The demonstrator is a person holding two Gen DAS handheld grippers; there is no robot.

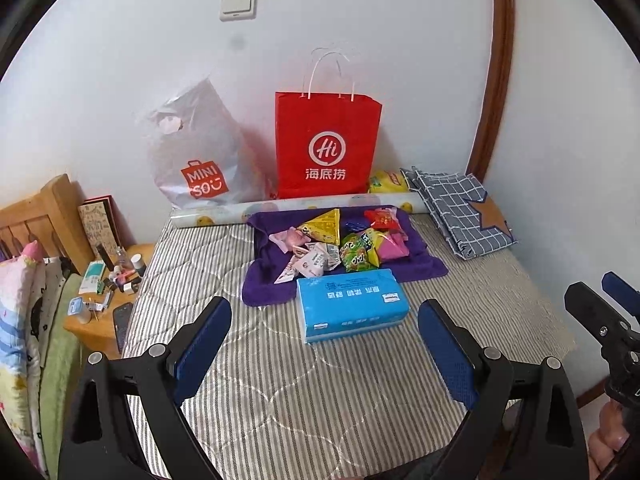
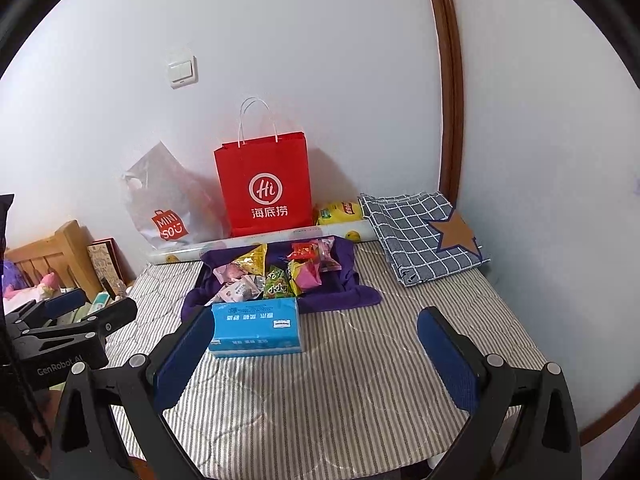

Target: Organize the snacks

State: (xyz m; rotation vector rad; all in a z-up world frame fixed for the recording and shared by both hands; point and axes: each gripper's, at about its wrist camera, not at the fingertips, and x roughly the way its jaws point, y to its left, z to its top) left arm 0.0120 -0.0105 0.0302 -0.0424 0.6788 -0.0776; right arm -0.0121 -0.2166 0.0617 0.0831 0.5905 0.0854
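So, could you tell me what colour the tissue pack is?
Blue tissue pack; clearest in the left wrist view.

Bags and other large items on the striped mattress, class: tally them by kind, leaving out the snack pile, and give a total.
Bags standing at the wall: 2, red paper bag and grey plastic bag
Tissue packs: 1
Purple cloths: 1
Checked folded cloths: 1
Paper rolls: 1
Total: 6

Glossy foil snack packets lie on soft purple cloth over a striped quilted fabric mattress.
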